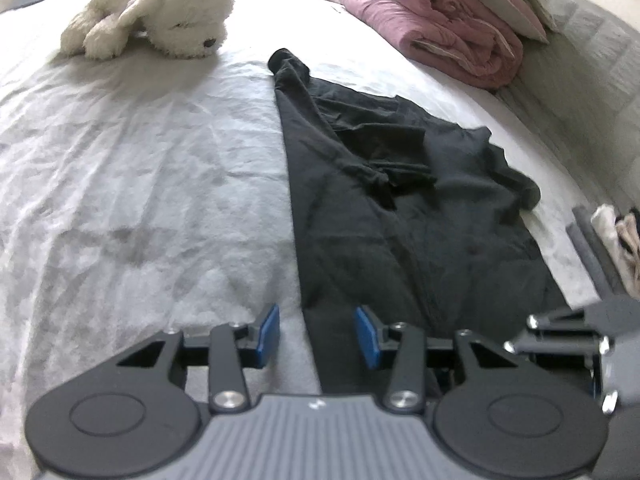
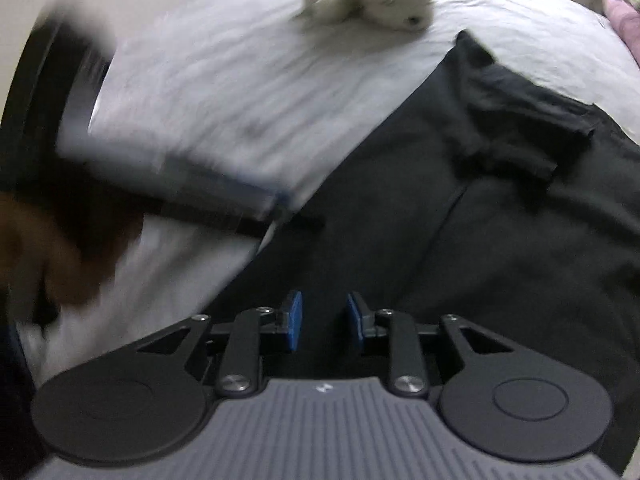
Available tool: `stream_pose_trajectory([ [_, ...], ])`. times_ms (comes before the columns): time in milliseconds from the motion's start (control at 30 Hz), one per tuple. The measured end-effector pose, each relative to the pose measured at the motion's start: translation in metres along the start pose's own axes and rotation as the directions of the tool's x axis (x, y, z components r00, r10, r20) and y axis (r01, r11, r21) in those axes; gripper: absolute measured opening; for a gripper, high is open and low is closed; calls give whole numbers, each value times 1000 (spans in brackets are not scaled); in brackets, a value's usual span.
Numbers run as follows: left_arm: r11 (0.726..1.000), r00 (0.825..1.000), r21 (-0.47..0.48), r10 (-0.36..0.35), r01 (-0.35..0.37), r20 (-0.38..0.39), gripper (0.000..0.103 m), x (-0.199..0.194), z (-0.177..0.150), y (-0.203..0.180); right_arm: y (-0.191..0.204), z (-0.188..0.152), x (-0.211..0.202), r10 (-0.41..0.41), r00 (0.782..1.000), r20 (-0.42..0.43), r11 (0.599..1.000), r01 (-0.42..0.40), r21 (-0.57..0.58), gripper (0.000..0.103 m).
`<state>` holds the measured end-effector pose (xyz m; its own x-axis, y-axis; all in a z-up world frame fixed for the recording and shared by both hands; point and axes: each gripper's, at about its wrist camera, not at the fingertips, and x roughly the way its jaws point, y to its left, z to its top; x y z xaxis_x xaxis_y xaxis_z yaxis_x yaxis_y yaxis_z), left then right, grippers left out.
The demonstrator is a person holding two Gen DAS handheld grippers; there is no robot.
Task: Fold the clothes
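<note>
Both pairs of blue-padded jaws stand apart and empty: the left gripper (image 1: 317, 336) hangs over the near left edge of a black garment (image 1: 400, 200), the right gripper (image 2: 324, 322) over its dark cloth. The garment lies partly folded on a white bed sheet (image 1: 140, 180), a plush toy (image 1: 160, 12) beyond. Soft, light and limp, it looks best pinched at an edge or corner. No legible writing appears.

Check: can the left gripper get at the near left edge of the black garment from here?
Probably yes: the left gripper is open, the black garment edge lies between its fingers, and nothing covers it.
</note>
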<state>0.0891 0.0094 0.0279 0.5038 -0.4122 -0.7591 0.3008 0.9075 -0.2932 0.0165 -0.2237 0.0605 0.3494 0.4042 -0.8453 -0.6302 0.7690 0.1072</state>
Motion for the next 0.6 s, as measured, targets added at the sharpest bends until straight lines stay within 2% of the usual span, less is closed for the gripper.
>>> stream_pose_trajectory([
  [100, 997, 1000, 72, 27, -27, 1, 47, -3, -6, -9, 14, -25, -9, -101, 995, 14, 994, 101, -50, 27],
  [200, 993, 999, 108, 40, -40, 6, 47, -5, -12, -11, 10, -38, -25, -157, 987, 38, 988, 156, 11, 30],
  [233, 994, 999, 106, 41, -41, 7, 47, -7, -13, -10, 14, -42, -31, -158, 986, 58, 987, 157, 10, 33],
  [300, 995, 999, 95, 41, -41, 6, 47, -10, -15, -9, 28, -50, -45, -146, 984, 100, 989, 145, 12, 29],
  [400, 993, 999, 108, 45, -46, 8, 48, -14, -20, -11, 56, -64, -60, -87, 983, 161, 996, 90, -12, 31],
  [467, 991, 999, 127, 51, -52, 10, 48, -16, -25, -13, 74, -73, -53, -45, 989, 140, 997, 53, -48, 26],
  [533, 988, 998, 145, 60, -62, 15, 49, -18, -31, -13, 85, -89, -43, -67, 994, 90, 995, 73, -64, 26],
  [600, 984, 997, 164, 69, -71, 19, 49, -21, -36, -14, 79, -105, -44, -92, 991, 101, 996, 92, 3, 26],
])
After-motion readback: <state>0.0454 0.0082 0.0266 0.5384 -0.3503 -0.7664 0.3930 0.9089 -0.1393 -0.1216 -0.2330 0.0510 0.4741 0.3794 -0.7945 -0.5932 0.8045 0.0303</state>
